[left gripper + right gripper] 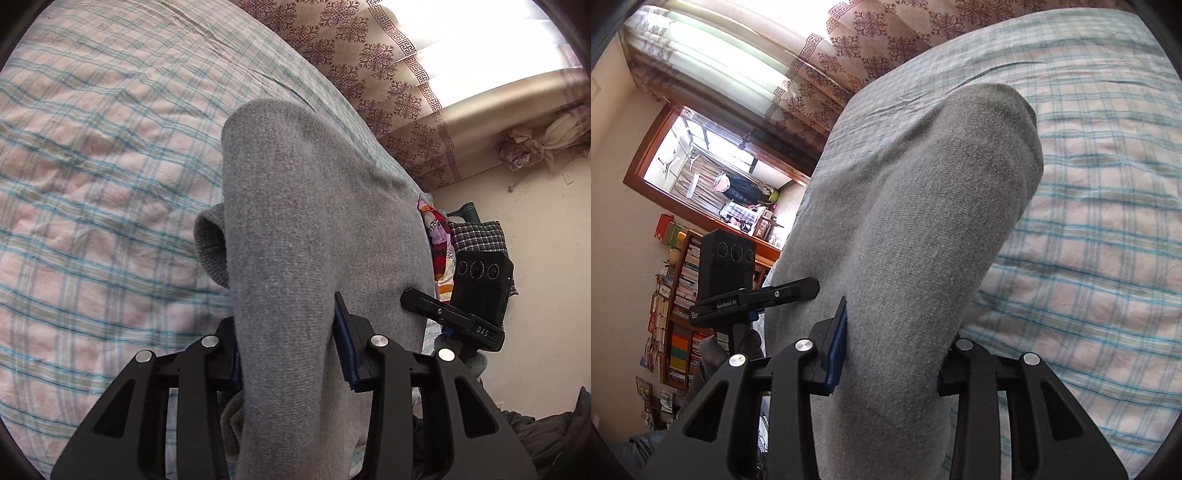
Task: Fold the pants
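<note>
Grey knit pants (295, 229) hang between both grippers above a bed with a pink and blue plaid sheet (92, 166). My left gripper (288, 343) is shut on a bunched edge of the pants, the cloth draping forward over its fingers. My right gripper (890, 354) is shut on another bunched edge of the pants (916, 206). The right gripper shows in the left wrist view (461, 317), close beside the left one. The left gripper shows in the right wrist view (757, 295). The far end of the pants rests on the sheet (1089, 221).
Patterned curtains (388, 74) hang behind the bed. A pile of colourful cloth and a checked pillow (476, 232) lie at the bed's end. A bookshelf (676, 295) and a window (713, 177) stand by the wall.
</note>
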`<action>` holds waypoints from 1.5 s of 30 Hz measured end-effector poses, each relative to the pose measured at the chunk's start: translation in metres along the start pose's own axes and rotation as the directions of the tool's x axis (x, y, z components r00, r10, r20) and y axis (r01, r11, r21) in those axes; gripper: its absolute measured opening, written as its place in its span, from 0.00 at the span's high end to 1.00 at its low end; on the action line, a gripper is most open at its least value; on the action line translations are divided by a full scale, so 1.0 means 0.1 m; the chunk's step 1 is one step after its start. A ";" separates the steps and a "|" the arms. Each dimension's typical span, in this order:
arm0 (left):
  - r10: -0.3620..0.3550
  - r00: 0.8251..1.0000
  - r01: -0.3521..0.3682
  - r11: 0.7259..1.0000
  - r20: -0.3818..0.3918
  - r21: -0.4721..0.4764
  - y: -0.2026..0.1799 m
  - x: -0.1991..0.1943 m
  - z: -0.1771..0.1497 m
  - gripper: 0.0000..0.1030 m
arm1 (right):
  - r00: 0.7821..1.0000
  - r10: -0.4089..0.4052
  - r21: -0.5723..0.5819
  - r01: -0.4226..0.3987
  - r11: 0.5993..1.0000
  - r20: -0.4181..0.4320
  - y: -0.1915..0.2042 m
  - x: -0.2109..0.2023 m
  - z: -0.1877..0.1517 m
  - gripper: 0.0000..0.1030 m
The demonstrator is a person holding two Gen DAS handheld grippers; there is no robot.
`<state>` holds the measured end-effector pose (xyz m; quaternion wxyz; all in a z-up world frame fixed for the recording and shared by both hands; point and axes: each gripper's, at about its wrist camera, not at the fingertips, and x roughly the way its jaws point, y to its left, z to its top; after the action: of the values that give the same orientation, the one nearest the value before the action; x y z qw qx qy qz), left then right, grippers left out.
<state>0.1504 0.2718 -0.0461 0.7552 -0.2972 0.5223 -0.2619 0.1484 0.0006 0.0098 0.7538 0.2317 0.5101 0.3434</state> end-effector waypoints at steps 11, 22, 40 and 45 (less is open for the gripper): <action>-0.073 0.996 0.077 0.992 -0.043 0.105 -0.90 0.66 0.36 0.62 | 0.984 -0.092 -0.026 0.097 0.995 0.151 -0.40 -1.10 0.30 0.66; -0.102 0.982 0.129 0.977 -0.160 0.171 -1.82 1.86 0.75 0.62 | 0.948 -0.191 0.075 0.177 0.981 0.254 -1.33 -2.10 0.64 0.66; 0.057 0.961 -0.004 0.982 -0.269 0.191 -2.02 3.47 1.22 0.60 | 0.937 -0.303 0.294 0.244 0.924 0.173 -2.95 -2.09 1.05 0.62; 0.118 0.965 -0.055 0.965 -0.234 0.257 -2.10 3.54 1.21 0.50 | 0.899 -0.392 0.303 0.326 0.896 0.194 -3.03 -2.13 0.98 0.45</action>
<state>0.3589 -0.1006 -0.0851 0.7262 -0.1421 0.5879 -0.3267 0.2727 -0.3586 -0.0356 0.8250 0.2718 0.4863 0.0946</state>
